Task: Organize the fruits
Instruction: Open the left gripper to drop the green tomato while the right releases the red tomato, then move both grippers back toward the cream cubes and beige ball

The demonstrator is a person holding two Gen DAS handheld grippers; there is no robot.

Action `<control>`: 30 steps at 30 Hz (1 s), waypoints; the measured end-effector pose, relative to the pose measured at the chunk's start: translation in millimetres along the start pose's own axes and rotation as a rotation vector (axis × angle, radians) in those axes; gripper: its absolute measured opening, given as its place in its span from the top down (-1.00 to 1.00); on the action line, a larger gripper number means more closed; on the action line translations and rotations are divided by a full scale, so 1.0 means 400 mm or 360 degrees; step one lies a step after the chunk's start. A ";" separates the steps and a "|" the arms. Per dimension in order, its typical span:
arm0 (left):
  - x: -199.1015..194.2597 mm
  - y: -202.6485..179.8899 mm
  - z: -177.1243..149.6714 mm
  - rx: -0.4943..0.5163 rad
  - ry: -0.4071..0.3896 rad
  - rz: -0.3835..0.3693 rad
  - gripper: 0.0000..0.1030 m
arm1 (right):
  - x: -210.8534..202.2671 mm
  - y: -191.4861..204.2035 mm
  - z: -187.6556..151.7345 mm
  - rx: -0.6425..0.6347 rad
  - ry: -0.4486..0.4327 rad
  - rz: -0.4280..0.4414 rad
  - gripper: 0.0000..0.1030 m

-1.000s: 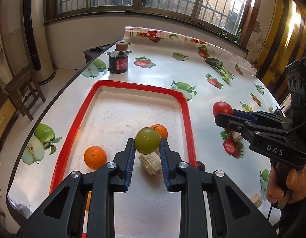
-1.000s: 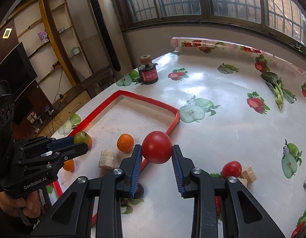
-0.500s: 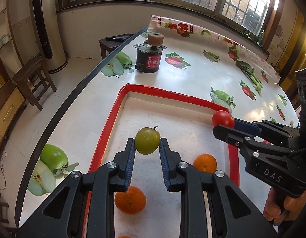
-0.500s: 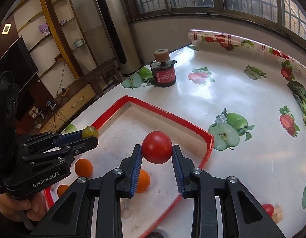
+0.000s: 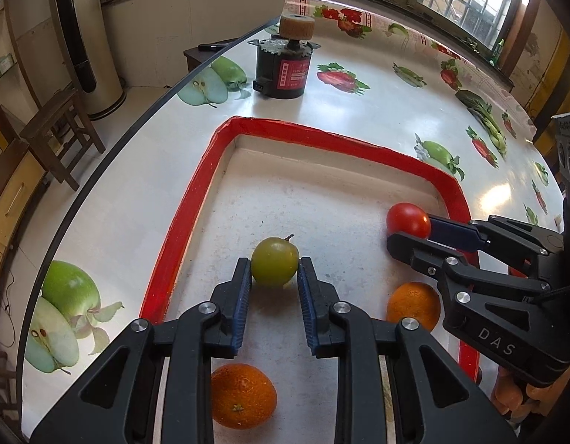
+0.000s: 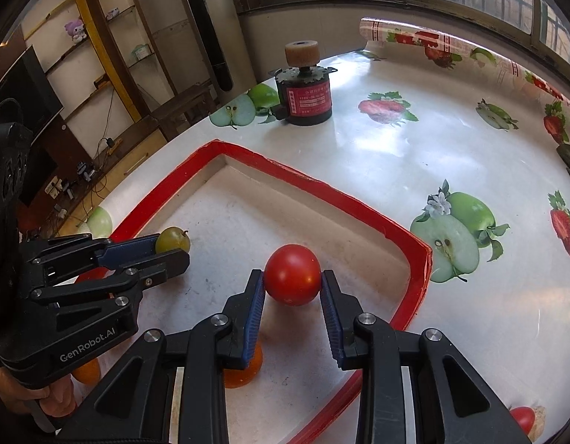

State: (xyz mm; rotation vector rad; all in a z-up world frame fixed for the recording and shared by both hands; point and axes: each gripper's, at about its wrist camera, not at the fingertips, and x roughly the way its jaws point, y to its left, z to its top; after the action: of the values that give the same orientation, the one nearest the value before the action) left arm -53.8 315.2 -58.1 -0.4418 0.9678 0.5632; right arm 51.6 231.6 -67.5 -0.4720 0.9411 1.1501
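Both grippers now lower over the red-rimmed tray [image 5: 196,199], farther in than a second ago. Left gripper [image 5: 274,285]: fingers nearly closed, pinching green fruit [image 5: 274,265] at frame centre. Right gripper [image 6: 292,298]: fingers likewise clamping red tomato [image 6: 292,279] at centre. Oranges [image 5: 242,396] [image 5: 412,305] on tray floor, lower frame. Motor [image 6: 307,98] on bench [image 6: 414,170], upper centre.

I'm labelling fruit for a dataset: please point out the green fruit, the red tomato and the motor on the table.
green fruit [image 5: 275,261], left wrist view, front middle.
red tomato [image 6: 292,275], right wrist view, front middle.
motor [image 6: 307,100], right wrist view, red label.
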 end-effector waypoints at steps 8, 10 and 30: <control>-0.040 0.003 -0.019 -0.0036 -0.0033 0.0050 0.24 | -0.036 0.000 -0.004 0.0011 -0.0041 0.0035 0.18; -0.065 0.008 -0.032 -0.0069 -0.0071 0.0050 -0.08 | -0.064 0.001 -0.007 0.0007 -0.0069 0.0033 0.03; -0.220 -0.059 -0.134 -0.0082 -0.0196 -0.0050 -0.08 | -0.349 -0.033 -0.165 0.0060 -0.0285 0.0029 -0.07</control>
State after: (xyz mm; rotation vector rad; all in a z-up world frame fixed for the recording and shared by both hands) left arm -112.6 243.7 -6.6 -0.4624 0.8287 0.5813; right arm 24.0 99.9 9.5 -0.3242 0.8114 1.1688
